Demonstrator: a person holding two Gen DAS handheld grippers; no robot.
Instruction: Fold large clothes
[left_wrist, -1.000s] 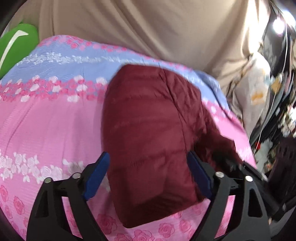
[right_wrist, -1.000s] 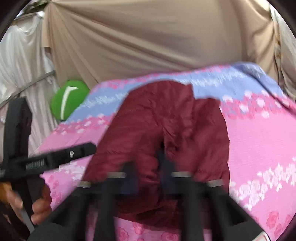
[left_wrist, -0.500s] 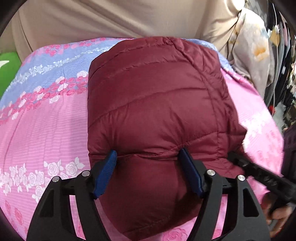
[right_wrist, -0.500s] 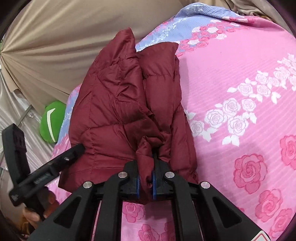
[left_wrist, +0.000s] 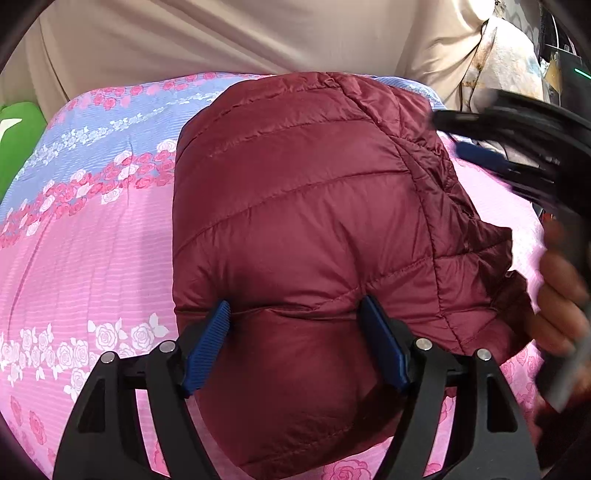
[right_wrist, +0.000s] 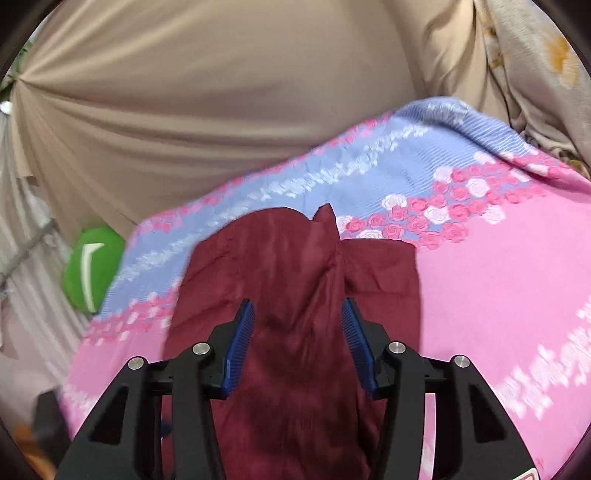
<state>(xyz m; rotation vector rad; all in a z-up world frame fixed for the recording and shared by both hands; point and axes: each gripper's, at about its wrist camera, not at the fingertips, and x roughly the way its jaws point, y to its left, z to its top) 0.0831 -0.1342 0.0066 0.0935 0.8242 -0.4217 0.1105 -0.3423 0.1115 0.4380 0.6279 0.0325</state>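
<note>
On the bed's pink floral sheet (left_wrist: 92, 258) lies the maroon puffer jacket (left_wrist: 303, 206), already doubled into a compact bundle. The left gripper (left_wrist: 295, 332) presses its widely spread fingers down on the jacket's near end without pinching it. The right gripper (right_wrist: 297, 341) is letting go: its fingers are opening, the fabric between them loose. The fold looks nearly finished; the next move probably calls for smoothing or tucking the ragged right-hand edge.

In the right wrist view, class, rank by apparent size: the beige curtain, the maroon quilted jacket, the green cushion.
1. Beige curtain
2. Maroon quilted jacket, though nearness to the camera enlarges it
3. Green cushion
</note>
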